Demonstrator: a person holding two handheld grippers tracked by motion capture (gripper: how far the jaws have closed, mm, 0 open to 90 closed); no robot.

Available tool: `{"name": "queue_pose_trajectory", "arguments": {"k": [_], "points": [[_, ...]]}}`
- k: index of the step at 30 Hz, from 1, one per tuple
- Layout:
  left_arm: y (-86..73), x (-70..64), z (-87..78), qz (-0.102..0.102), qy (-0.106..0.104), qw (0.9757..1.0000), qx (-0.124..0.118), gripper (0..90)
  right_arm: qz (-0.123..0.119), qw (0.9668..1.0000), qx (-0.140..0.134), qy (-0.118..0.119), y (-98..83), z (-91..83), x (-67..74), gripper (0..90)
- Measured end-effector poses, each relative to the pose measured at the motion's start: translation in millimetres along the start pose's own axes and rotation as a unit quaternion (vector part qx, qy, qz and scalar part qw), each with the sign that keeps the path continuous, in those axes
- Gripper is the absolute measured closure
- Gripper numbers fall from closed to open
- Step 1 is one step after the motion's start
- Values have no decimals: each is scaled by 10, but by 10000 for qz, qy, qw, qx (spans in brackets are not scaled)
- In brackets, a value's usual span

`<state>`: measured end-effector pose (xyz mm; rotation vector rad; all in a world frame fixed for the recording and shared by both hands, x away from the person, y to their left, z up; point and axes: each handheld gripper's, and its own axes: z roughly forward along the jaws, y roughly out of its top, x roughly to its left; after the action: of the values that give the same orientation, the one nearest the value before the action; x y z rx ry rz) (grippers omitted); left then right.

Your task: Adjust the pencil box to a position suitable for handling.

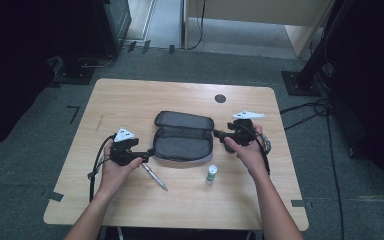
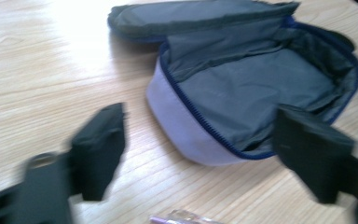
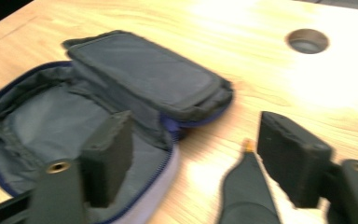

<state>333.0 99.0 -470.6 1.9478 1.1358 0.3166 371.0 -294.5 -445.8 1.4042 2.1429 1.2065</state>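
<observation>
At the middle of the wooden table (image 1: 130, 100) lies a grey zip pouch (image 1: 184, 136), unzipped and spread open, its lid flap folded back toward twelve o'clock and its blue-edged zipper rim running round the open lower half. The left gripper (image 1: 149, 152) sits at about eight o'clock of the pouch, its jaws pointing toward the pouch's near-left corner. In the left gripper view its two black pads stand wide apart, one on either side of the pouch's (image 2: 242, 88) pale lilac outer wall, with nothing pressed between them; the grey lining inside looks bare. The right gripper (image 1: 217, 133) is at three o'clock of the pouch, aimed at its right end. In the right gripper view its jaws are likewise spread, the left pad over the open pouch (image 3: 74, 121) interior, the right pad over bare wood, and no pad bears on the fabric. A dark pointed part with a small orange tip (image 3: 248, 145) rises between them from the lower edge; what it is I cannot tell.

A silver pen (image 1: 154, 176) lies slantwise on the table at about seven o'clock of the pouch, just beside the left hand (image 1: 115, 167). A small white bottle with a green band (image 1: 212, 173) stands at five o'clock, near the right hand (image 1: 247, 150) but apart from it. A round cable hole (image 1: 220, 98) sits in the tabletop at one o'clock.
</observation>
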Motion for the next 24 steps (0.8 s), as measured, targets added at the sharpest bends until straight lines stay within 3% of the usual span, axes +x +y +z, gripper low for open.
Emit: {"name": "queue_pose_trajectory", "arguments": {"k": [3, 9, 15, 24], "points": [[-19, 75, -17, -45, 89, 9999, 17, 0, 111, 9998, 30, -158, -55, -57, -112, 133], [-76, 230, -77, -228, 373, 9990, -10, 0, 185, 9989, 166, -392, -222, -79, -211, 22], [-163, 379, -143, -353, 441, 9984, 10, 0, 115, 9983, 293, -497, -351, -52, -226, 13], [-414, 646, -223, -419, 978, 9940, 264, 0, 130, 9965, 548, -622, -568, 8, -304, 26]]}}
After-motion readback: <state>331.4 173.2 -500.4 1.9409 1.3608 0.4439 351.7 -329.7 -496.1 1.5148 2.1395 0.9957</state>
